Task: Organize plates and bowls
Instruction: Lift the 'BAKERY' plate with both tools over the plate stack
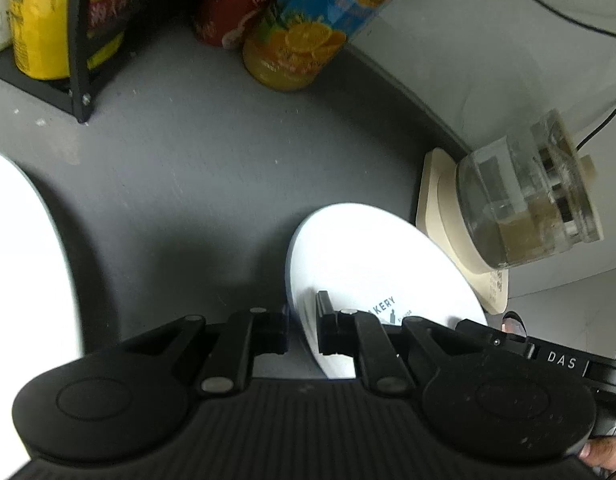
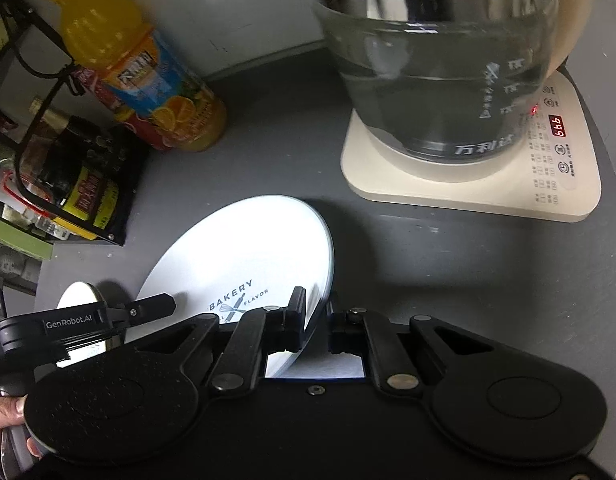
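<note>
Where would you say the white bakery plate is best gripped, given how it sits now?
By its thin rim, from opposite sides. The plate is flat and wide, so only the edge fits between jaws. The left gripper and the right gripper are each shut on the rim, and the plate looks tilted off the grey counter.

A white plate (image 2: 243,256) carries the print "BAKERY" and "FLAVOR". One gripper's arm (image 2: 73,324) is marked "GenRobot.AI", the other's (image 1: 564,360) "DAS". The kettle base (image 2: 556,184) displays red digits.
</note>
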Tool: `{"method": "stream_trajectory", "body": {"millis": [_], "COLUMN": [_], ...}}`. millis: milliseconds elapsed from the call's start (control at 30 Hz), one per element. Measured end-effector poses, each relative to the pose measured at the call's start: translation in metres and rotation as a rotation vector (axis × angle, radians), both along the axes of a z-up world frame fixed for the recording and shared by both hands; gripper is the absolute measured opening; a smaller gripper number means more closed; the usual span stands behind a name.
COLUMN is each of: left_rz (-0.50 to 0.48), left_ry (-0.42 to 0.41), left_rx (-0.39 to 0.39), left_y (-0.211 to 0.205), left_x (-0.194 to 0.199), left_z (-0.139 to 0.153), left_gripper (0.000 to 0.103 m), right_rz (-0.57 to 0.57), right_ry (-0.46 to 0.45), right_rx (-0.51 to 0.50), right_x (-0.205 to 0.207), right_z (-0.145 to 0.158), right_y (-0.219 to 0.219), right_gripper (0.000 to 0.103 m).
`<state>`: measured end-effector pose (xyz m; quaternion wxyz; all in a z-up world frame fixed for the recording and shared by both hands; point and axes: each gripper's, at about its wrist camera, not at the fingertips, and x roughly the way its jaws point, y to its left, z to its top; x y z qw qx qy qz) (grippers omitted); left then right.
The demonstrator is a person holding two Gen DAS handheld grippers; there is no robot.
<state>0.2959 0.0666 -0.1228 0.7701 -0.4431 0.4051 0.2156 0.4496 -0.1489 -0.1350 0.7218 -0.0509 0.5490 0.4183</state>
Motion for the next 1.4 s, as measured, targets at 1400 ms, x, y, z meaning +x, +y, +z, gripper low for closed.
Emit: {"method": "stream_trajectory", "body": {"millis": [1400], "left_rz": [0.046], "left_ry": [0.006], "left_rx": [0.048], "left_y": [0.081], "left_x": [-0.181], "left_z": [0.027], "left_gripper": [0.011], "right_rz": [0.053], "right_ry": [-0.013], "right_rx": [0.041], "right_x": [-0.18], "right_z": [0.021], "right_y": [0.082], "right_gripper": [0.01]}}
